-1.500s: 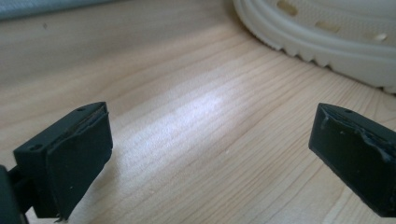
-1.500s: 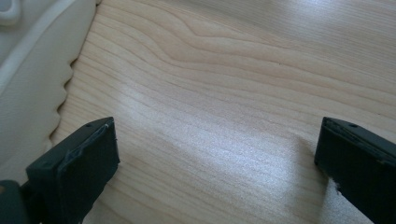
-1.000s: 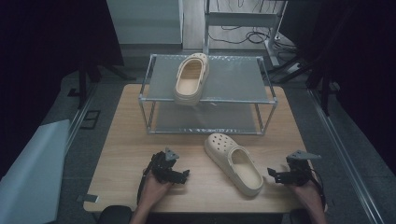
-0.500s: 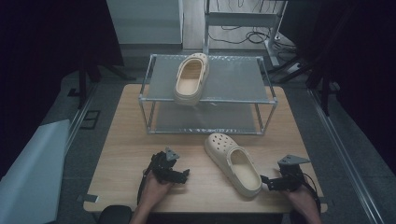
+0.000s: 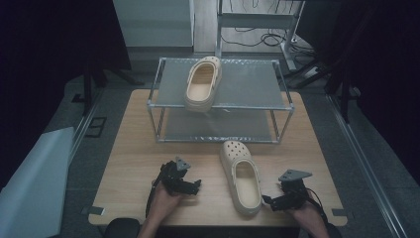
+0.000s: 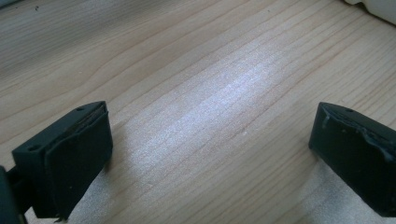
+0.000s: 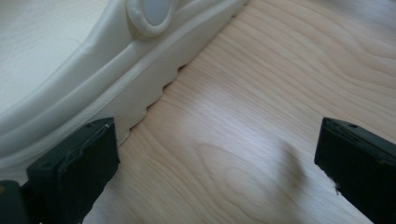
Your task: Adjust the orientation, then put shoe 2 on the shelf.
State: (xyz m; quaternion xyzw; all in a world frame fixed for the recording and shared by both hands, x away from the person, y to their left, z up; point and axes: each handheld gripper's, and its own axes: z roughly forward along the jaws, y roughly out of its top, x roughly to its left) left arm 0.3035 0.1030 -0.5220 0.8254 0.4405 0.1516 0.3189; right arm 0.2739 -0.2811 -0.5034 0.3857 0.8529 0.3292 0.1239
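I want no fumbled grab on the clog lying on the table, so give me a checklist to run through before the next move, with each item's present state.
1. Right gripper open: ok, its jaws stand wide apart in the right gripper view.
2. Right gripper lined up on the clog: not ok, one jaw sits beside the sole edge, nothing between the jaws but bare table.
3. Left gripper open and free: ok, jaws apart over bare wood.
4. Clog upright, opening up: ok, seen in the high view.
5. Room on the rack top shelf beside the other clog: ok, the shelf's right half is bare.
6. Clog's heel strap position: cannot tell.
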